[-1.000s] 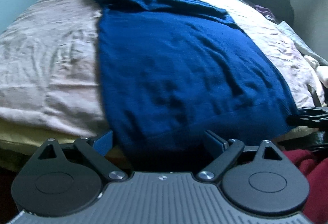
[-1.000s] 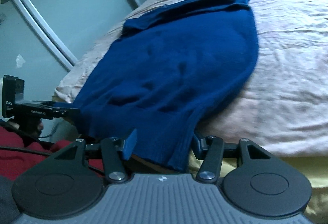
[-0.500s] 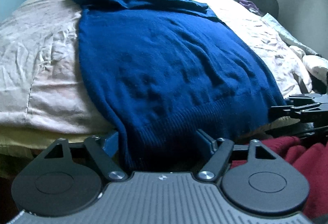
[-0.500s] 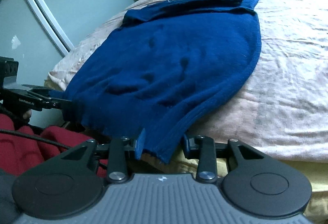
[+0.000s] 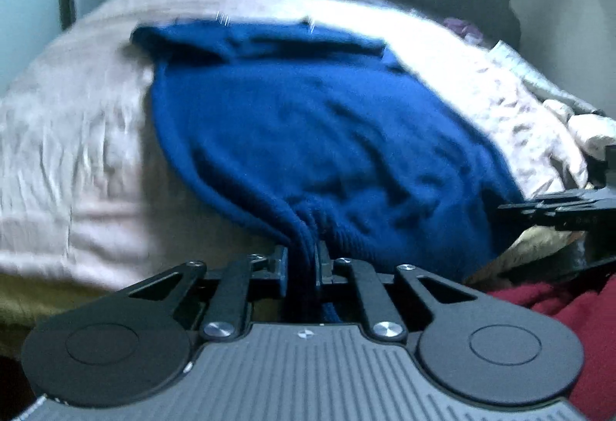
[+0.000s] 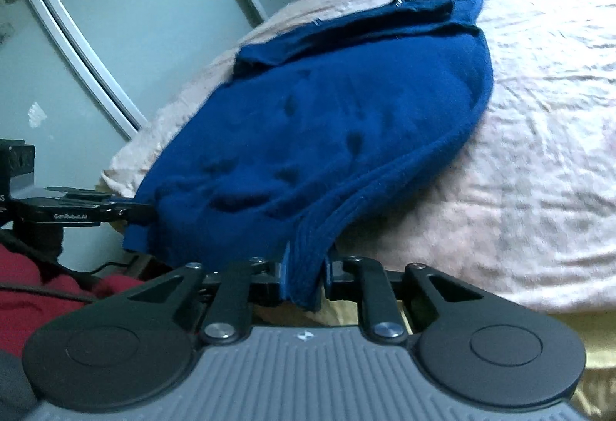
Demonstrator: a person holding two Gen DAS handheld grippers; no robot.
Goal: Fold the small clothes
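The blue jumper (image 5: 315, 136) lay flat on the bed (image 5: 69, 159), hem at the near edge. The left gripper (image 5: 302, 263) and right gripper (image 6: 304, 278) had just closed on its hem corners. Both corners wanted lifting level and carrying evenly toward the collar.

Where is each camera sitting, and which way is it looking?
Left wrist: on the left gripper, looking along its fingers across the blue sweater on the bed; its jaws, just closing, pinch the hem; the right gripper pokes in at the right.
Right wrist: on the right gripper, looking over the sweater toward frosted sliding doors; jaws just closing on the hem.
Both share: sweater, bed, each other's gripper, and red cloth.
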